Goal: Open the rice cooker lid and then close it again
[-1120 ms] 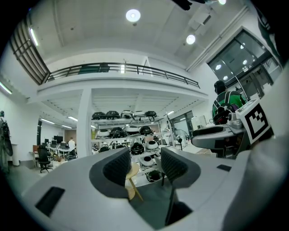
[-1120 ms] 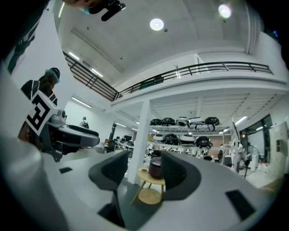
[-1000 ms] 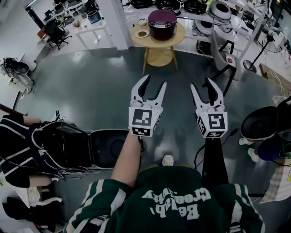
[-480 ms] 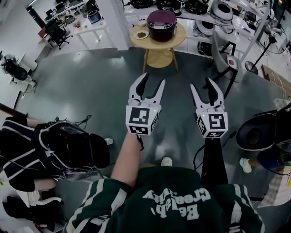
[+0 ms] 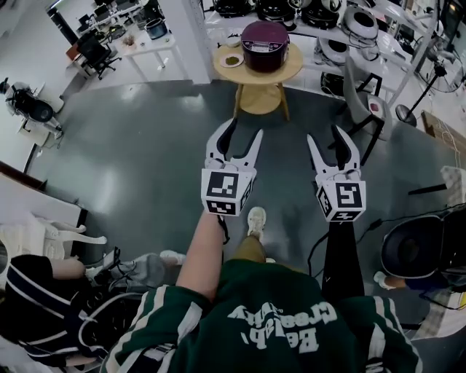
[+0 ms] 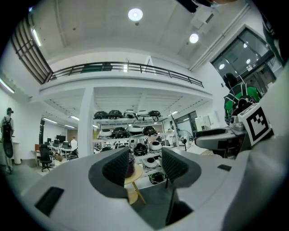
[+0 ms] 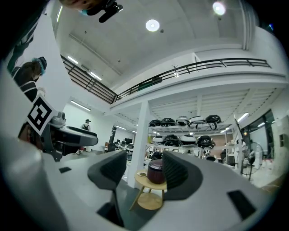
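The dark maroon rice cooker (image 5: 264,45) stands with its lid down on a round wooden table (image 5: 278,71) far ahead, a small dish (image 5: 232,60) beside it. My left gripper (image 5: 245,131) and right gripper (image 5: 325,135) are held side by side in mid-air over the grey floor, well short of the table, both open with nothing between the fingers. In the left gripper view the cooker (image 6: 130,165) peeks out from behind the left jaw of that gripper (image 6: 145,164). The right gripper view shows the cooker (image 7: 156,172) on the table (image 7: 150,182) in the gap of that gripper (image 7: 143,169).
Racks with several other cookers (image 5: 342,18) line the back wall. A grey chair (image 5: 358,81) stands right of the table and a white desk (image 5: 149,45) left of it. A seated person (image 5: 44,306) is at the lower left, a dark round object (image 5: 422,248) at the lower right.
The view has advanced across the floor: the table and cooker sit slightly lower and nearer, and the bags and person at the left have slid down the frame. Both grippers keep their pose.
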Available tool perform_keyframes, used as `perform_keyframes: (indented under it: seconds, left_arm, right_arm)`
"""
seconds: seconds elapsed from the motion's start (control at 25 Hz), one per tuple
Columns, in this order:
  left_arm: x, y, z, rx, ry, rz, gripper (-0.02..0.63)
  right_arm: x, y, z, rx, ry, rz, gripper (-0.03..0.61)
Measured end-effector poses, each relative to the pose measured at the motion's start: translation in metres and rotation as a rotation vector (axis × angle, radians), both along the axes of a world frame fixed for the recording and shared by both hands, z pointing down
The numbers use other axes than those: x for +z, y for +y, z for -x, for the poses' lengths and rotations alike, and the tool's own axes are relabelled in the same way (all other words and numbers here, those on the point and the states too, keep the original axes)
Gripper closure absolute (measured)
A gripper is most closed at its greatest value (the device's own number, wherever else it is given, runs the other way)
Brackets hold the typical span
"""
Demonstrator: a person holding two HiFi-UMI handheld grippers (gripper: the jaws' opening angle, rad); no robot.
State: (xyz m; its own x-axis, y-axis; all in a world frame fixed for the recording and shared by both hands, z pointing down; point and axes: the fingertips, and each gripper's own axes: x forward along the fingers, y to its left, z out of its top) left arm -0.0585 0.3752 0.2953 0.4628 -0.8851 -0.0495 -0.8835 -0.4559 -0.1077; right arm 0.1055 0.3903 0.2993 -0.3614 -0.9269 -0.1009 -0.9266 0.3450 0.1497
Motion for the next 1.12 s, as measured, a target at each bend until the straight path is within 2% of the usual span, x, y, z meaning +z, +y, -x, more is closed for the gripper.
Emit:
perform_keyframes:
  seconds: [0.32, 0.64, 1.12]
  left_arm:
    - [0.003, -0.081, 0.006, -0.006, 0.0, -0.015, 0.396]
    - [-0.002, -0.223, 0.026, -0.007, -0.006, -0.03, 0.396]
    - [-0.011, -0.41, 0.051, 0.045, -0.015, -0.013, 0.396]
  right_arm:
    - [-0.002, -0.076, 0.004, -0.001, 0.003, -0.029, 0.321]
    - [-0.007, -0.211, 0.022, 0.005, 0.013, -0.046, 0.319]
    - [-0.009, -0.395, 0.059, 0.01, 0.016, 0.005, 0.296]
